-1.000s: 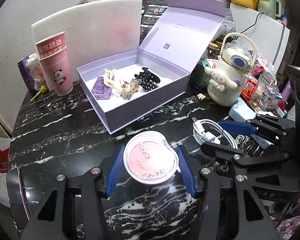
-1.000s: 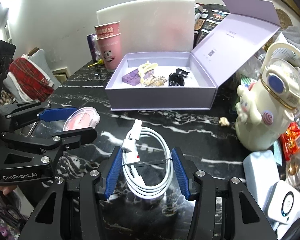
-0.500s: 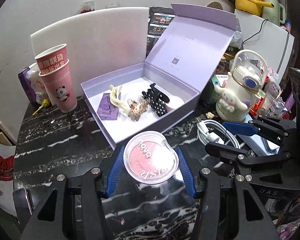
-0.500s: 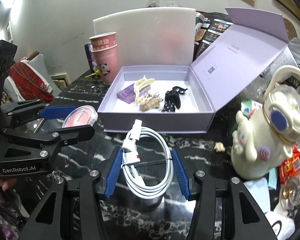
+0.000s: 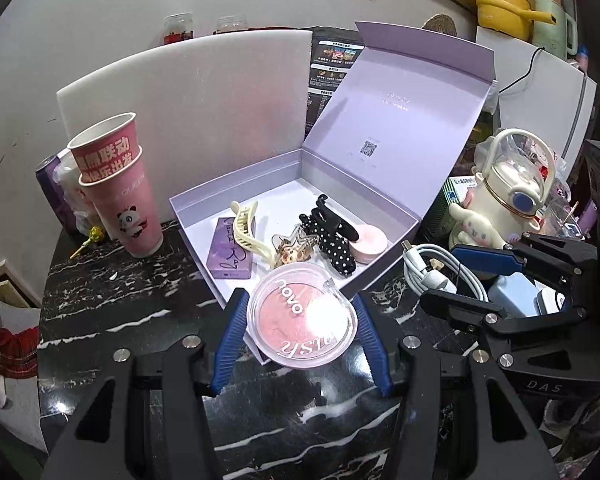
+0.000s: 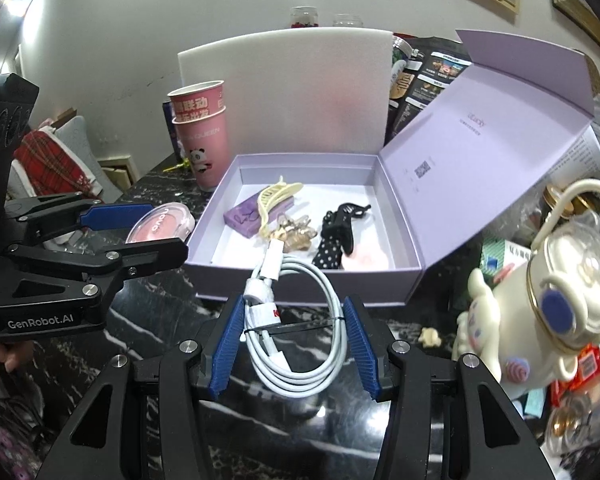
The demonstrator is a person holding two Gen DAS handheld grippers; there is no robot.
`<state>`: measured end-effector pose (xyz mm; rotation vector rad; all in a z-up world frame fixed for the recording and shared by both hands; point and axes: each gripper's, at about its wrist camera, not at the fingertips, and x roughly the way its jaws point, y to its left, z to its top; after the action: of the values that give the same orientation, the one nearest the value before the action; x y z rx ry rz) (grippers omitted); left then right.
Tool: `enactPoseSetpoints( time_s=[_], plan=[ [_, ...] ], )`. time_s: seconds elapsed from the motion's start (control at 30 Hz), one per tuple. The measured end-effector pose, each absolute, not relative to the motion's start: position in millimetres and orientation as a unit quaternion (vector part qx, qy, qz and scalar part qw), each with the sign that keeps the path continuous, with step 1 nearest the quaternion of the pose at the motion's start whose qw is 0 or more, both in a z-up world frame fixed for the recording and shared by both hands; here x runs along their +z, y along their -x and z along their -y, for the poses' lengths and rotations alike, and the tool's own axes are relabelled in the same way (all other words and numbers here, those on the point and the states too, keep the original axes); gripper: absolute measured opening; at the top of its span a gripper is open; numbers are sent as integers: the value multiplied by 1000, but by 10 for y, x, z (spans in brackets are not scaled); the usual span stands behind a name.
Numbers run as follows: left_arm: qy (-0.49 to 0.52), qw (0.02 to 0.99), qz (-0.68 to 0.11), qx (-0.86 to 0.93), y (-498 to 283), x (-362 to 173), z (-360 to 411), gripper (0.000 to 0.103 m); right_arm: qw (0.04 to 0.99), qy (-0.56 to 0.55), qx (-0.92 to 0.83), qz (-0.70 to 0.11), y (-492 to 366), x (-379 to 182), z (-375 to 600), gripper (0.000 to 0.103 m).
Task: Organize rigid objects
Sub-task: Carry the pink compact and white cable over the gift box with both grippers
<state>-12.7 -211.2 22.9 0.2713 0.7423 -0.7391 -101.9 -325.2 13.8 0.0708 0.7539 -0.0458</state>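
The left gripper [image 5: 302,330] clasped 1 blush compact [image 5: 303,317]; the right gripper [image 6: 294,346] clasped 1 coiled cable [image 6: 296,324]; 2 stacked cups [image 5: 120,192] stood by 1 lavender box [image 5: 384,222].

Each wrist camera looks forward and down along its own fingers, close over the bench [image 5: 112,304]. Both views share the open lilac box [image 5: 204,216] [image 6: 300,280] just beyond; each also catches the other gripper at its side.

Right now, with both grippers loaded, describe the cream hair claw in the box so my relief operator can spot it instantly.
Find the open lilac box on the black marble table. Inside, towards the pink cups, a purple palette lies flat; the cream hair claw rests slanted across it. It is the only pale, long-toothed clip; the amber clip and the black polka-dot clip beside it are darker.
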Motion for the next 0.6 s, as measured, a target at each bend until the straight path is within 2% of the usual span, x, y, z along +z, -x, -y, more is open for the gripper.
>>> enactPoseSetpoints(
  time_s=[0.6],
  plan=[
    [-134, 856, -356, -349, -302, 212, 2258, 53, 932, -33, -18, -361, 580, 170, 3439, 50]
  ],
)
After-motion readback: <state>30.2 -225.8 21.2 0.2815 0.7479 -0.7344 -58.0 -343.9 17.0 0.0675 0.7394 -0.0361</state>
